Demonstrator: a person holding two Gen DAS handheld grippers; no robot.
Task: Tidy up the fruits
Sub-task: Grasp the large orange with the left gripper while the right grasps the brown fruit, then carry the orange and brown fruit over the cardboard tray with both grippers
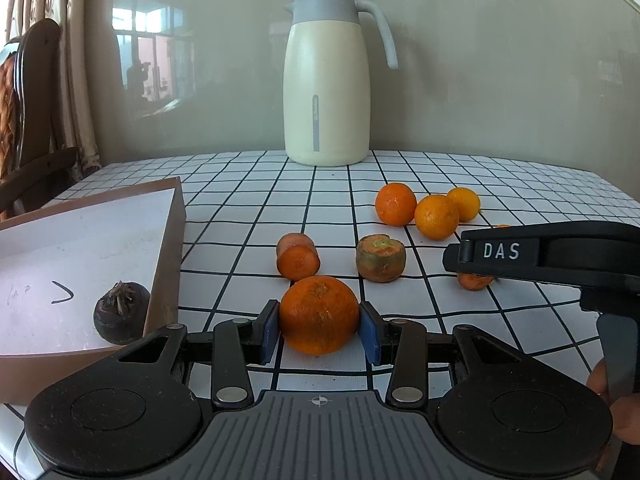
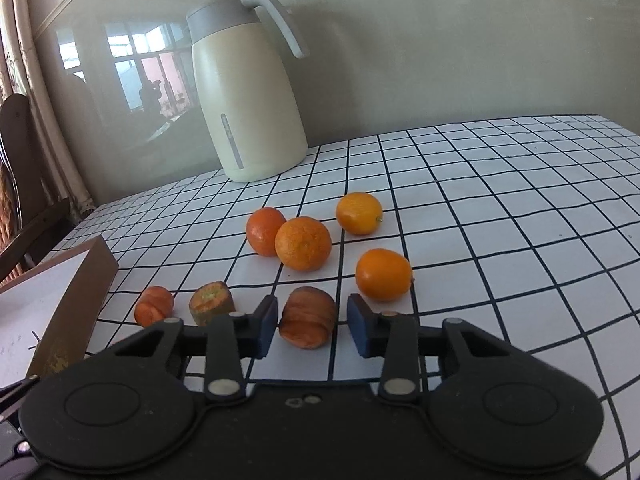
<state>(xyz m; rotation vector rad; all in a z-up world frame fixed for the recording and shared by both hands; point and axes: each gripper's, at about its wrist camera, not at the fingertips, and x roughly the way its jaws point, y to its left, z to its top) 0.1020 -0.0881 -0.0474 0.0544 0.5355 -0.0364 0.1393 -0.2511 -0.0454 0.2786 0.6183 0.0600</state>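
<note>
My left gripper (image 1: 319, 328) is shut on a mandarin (image 1: 319, 314), its blue pads touching both sides, just right of the brown box (image 1: 166, 248). A dark round fruit (image 1: 121, 312) lies in the box's near right corner. My right gripper (image 2: 312, 322) is open around a carrot chunk (image 2: 308, 316), with gaps on both sides. Two more carrot chunks (image 2: 154, 306) (image 2: 212, 303) lie to its left. Several oranges lie beyond it: two touching (image 2: 303, 243) (image 2: 264, 231), one far (image 2: 359, 213), one near right (image 2: 383, 274).
A cream thermos jug (image 1: 326, 80) stands at the back of the checked tablecloth (image 2: 500, 220), by the wall. A wooden chair (image 1: 32, 120) stands off the table's left edge. The right gripper's body (image 1: 552, 256) crosses the right side of the left wrist view.
</note>
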